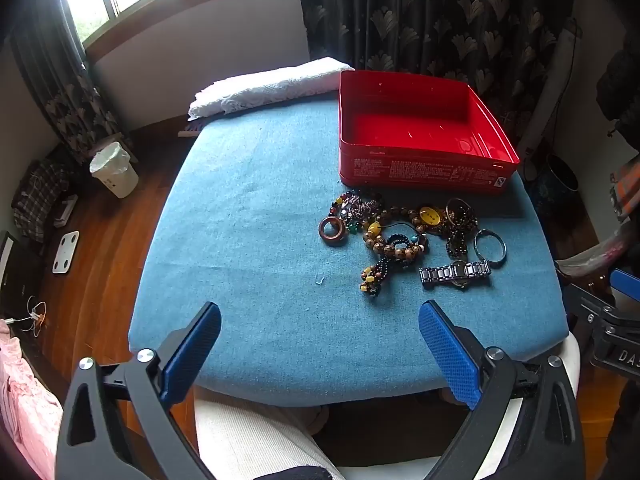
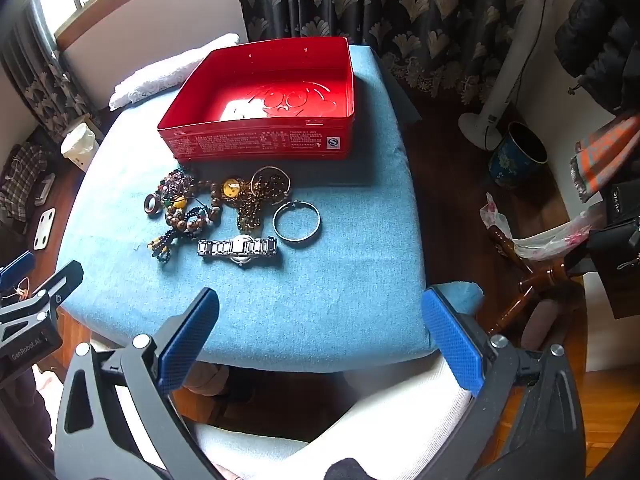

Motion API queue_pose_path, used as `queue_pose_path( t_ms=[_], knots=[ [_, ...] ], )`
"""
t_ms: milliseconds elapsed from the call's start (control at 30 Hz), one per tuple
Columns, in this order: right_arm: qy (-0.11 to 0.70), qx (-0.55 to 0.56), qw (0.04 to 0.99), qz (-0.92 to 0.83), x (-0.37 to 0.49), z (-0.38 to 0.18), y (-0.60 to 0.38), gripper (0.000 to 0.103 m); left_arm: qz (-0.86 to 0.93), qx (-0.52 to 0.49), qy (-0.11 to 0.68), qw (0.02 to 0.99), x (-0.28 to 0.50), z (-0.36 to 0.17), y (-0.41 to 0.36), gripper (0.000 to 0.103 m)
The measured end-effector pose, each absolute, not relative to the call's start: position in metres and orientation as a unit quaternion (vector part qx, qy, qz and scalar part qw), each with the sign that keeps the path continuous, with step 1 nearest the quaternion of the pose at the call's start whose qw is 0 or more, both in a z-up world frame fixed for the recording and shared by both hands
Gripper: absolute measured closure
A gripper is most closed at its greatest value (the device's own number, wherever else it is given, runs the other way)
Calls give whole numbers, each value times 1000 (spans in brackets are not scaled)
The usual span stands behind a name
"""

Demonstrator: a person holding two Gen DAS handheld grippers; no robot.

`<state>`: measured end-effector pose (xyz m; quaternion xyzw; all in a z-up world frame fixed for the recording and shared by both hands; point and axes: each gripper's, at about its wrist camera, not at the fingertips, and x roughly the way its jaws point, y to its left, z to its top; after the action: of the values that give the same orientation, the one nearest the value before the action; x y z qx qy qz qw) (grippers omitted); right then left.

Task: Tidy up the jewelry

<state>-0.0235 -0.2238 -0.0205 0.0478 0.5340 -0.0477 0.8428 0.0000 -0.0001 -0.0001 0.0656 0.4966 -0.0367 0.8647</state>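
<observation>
A pile of jewelry lies on the blue cloth-covered table in front of an empty red tin box: beaded bracelets, a brown ring, a silver bangle and a metal watch. In the right wrist view the box, watch and bangle show too. My left gripper is open and empty near the table's front edge. My right gripper is open and empty, also at the front edge, below the watch.
A folded white lace cloth lies at the table's far edge. A white bin stands on the wooden floor at left. A fan stand and a blue pot stand at right, by the dark curtain.
</observation>
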Motion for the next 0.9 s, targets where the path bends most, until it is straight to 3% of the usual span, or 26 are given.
queue_pose_path(
  t_ms=[900],
  knots=[
    [534, 47, 843, -49, -22, -20, -223, 5, -37, 65, 497, 864, 0, 0, 0, 6]
  ],
)
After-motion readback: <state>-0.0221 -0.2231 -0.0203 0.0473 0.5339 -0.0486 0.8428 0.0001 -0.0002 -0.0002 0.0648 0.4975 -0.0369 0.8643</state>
